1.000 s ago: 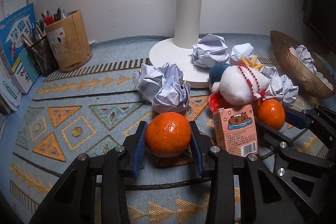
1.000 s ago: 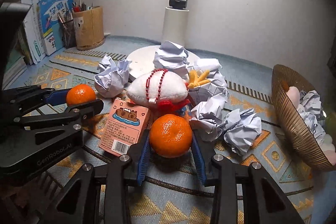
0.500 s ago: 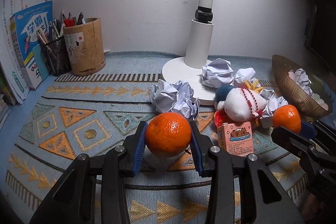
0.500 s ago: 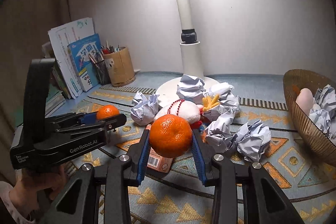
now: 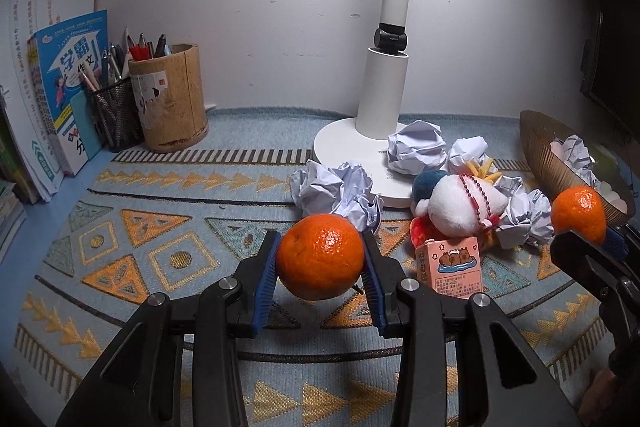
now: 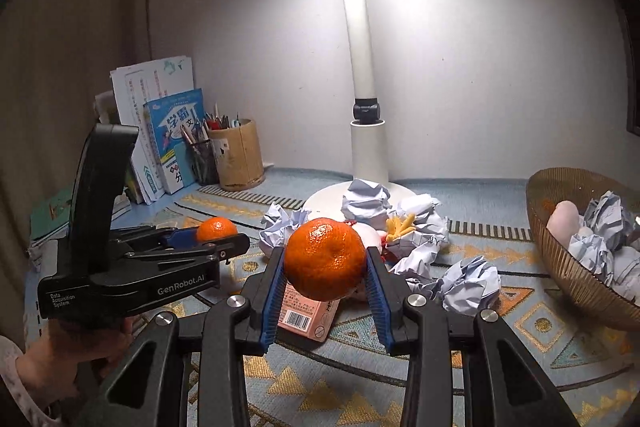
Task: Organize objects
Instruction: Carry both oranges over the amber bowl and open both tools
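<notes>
Both grippers, left gripper [image 5: 320,267] and right gripper [image 6: 325,267], each clamp a tangerine; crumpled paper [image 5: 334,193] and carton [image 5: 450,269] apparently lie beyond

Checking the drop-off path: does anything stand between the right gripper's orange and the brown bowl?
Nothing visible blocks it. The orange is held above the mat; crumpled paper lies lower, toward the bowl.

We held two round, glossy tangerines clear of the patterned mat. The first tangerine [image 5: 321,257] sat pinched between blue pads, dimpled skin catching the lamplight. The second tangerine [image 6: 325,253] was gripped the same way, its stem dimple facing the camera, raised in front of the white plush toy [image 5: 460,205] and the pink carton [image 5: 450,265].
</notes>
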Tool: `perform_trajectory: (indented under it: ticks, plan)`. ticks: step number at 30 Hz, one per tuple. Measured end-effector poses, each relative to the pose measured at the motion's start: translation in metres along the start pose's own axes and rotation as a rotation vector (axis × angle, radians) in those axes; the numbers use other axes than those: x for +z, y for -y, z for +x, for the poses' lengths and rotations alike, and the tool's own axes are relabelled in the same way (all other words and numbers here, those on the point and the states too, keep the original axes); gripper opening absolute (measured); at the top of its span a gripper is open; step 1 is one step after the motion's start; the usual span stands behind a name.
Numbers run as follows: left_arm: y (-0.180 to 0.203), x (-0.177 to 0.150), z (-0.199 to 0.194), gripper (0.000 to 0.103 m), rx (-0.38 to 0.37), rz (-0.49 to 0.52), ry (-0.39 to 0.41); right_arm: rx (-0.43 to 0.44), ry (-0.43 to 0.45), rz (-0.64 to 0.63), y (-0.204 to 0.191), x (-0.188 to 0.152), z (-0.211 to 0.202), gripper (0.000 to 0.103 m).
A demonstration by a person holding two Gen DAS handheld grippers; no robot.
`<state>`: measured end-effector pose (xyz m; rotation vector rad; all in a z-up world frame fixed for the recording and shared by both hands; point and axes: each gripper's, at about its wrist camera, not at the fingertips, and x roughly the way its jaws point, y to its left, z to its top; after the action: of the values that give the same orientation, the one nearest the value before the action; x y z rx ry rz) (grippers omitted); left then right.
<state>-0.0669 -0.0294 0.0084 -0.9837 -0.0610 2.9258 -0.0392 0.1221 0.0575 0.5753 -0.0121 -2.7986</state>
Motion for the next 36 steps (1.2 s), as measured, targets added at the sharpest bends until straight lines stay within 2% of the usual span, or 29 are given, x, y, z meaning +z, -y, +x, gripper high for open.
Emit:
perform_trajectory:
  ticks: [4, 5, 9, 10, 14, 16, 21, 24, 26, 29, 31, 32, 33, 34, 35, 36]
  plan:
    - [-0.007, -0.001, -0.020, 0.036, 0.028, -0.047, 0.098, -0.074, 0.069, -0.022, -0.007, -0.001, -0.014, 0.037]
    - [-0.009, -0.002, -0.024, 0.036, 0.045, -0.057, 0.114, -0.069, 0.095, -0.017, -0.006, -0.001, -0.020, 0.037]
    - [-0.001, 0.002, -0.026, 0.036, 0.113, -0.036, 0.101, -0.025, 0.071, 0.034, 0.012, 0.004, -0.031, 0.037]
    - [0.003, 0.005, -0.027, 0.036, 0.106, -0.038, 0.101, -0.019, 0.075, 0.052, 0.021, 0.009, -0.036, 0.037]
    - [0.039, 0.040, -0.023, 0.036, 0.018, -0.038, 0.116, -0.080, 0.098, 0.066, 0.064, 0.031, -0.062, 0.037]
    - [0.069, 0.069, -0.016, 0.036, -0.002, 0.001, 0.115, -0.129, 0.110, 0.062, 0.089, 0.042, -0.077, 0.037]
    - [0.149, 0.137, -0.002, 0.036, -0.108, 0.043, 0.140, -0.244, 0.111, 0.099, 0.159, 0.061, -0.101, 0.037]
    - [0.199, 0.166, 0.006, 0.036, -0.210, 0.051, 0.133, -0.290, 0.074, 0.125, 0.192, 0.061, -0.103, 0.037]
    - [0.231, 0.180, 0.015, 0.036, -0.272, 0.072, 0.116, -0.307, 0.052, 0.136, 0.208, 0.056, -0.100, 0.038]
    - [0.276, 0.188, 0.031, 0.036, -0.328, 0.152, 0.076, -0.328, 0.015, 0.140, 0.224, 0.047, -0.095, 0.038]
    - [0.299, 0.186, 0.044, 0.037, -0.362, 0.205, 0.046, -0.313, -0.008, 0.146, 0.231, 0.043, -0.089, 0.038]
    - [0.309, 0.185, 0.052, 0.037, -0.384, 0.233, 0.019, -0.301, -0.030, 0.148, 0.234, 0.040, -0.085, 0.041]
    - [0.316, 0.182, 0.060, 0.050, -0.388, 0.254, -0.017, -0.290, -0.060, 0.148, 0.236, 0.037, -0.080, 0.051]
    - [0.322, 0.179, 0.070, 0.096, -0.384, 0.269, -0.079, -0.285, -0.101, 0.139, 0.237, 0.036, -0.073, 0.097]
    - [0.325, 0.175, 0.077, 0.098, -0.379, 0.275, -0.110, -0.302, -0.108, 0.115, 0.235, 0.034, -0.070, 0.103]
    - [0.324, 0.171, 0.077, 0.103, -0.364, 0.276, -0.091, -0.329, -0.104, 0.082, 0.232, 0.032, -0.070, 0.103]
